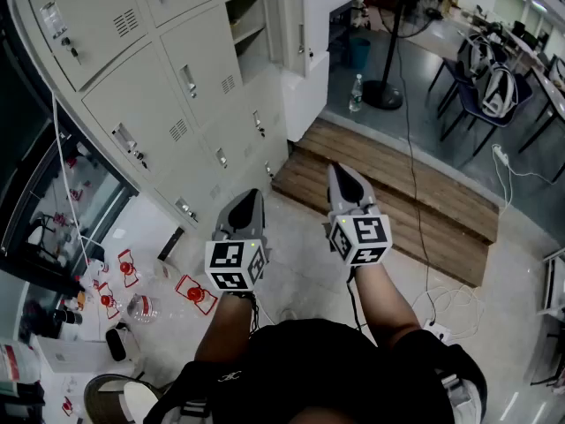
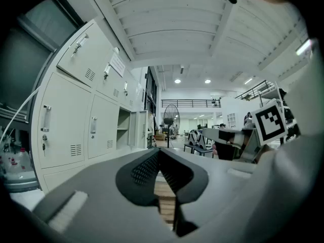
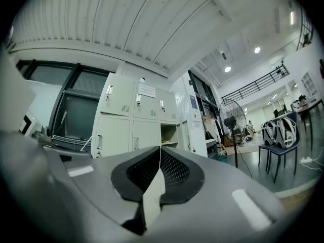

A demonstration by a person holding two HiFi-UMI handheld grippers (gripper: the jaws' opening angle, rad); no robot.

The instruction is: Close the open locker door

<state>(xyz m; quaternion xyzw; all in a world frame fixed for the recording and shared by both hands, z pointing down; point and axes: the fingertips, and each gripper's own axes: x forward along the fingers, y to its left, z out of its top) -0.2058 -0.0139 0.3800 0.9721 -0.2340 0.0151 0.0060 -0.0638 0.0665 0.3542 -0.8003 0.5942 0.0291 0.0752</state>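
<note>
I'm at the approach stage: nothing has reached the door yet. The open locker door [image 1: 298, 26] is at the far end of the locker bank [image 1: 132, 87] that runs along my left. It stands swung out from its compartment [image 1: 250, 32], whose shelf is visible inside. Every other door I can see along the bank looks closed. Both grippers are held out in front of me, roughly level and side by side over the pale floor [image 1: 300, 263], well apart from that door. A low wooden platform [image 1: 397, 193] lies ahead and to the right. Beyond it stand a fan on a stand [image 1: 385, 91] and a bottle [image 1: 356, 93].

The left gripper [image 1: 251, 196] has its jaws closed tip to tip with nothing between them. Its own view shows the dark pads meeting at a point, with the open door small and distant beyond. The right gripper [image 1: 341, 171] is the same, jaws fully together and empty, touching nothing. Its view also looks towards the far open compartment.

As I judge it, the next move is to walk forward along the lockers until the door is in reach. I would then bring one closed gripper round to the door's outer face and push it steadily towards the bank until it sits flush. Closed jaws should suit a push, so I see no need to open them. The main risk is stepping badly at the platform edge on the way, or pushing too near the hinge, where the door would resist.
</note>
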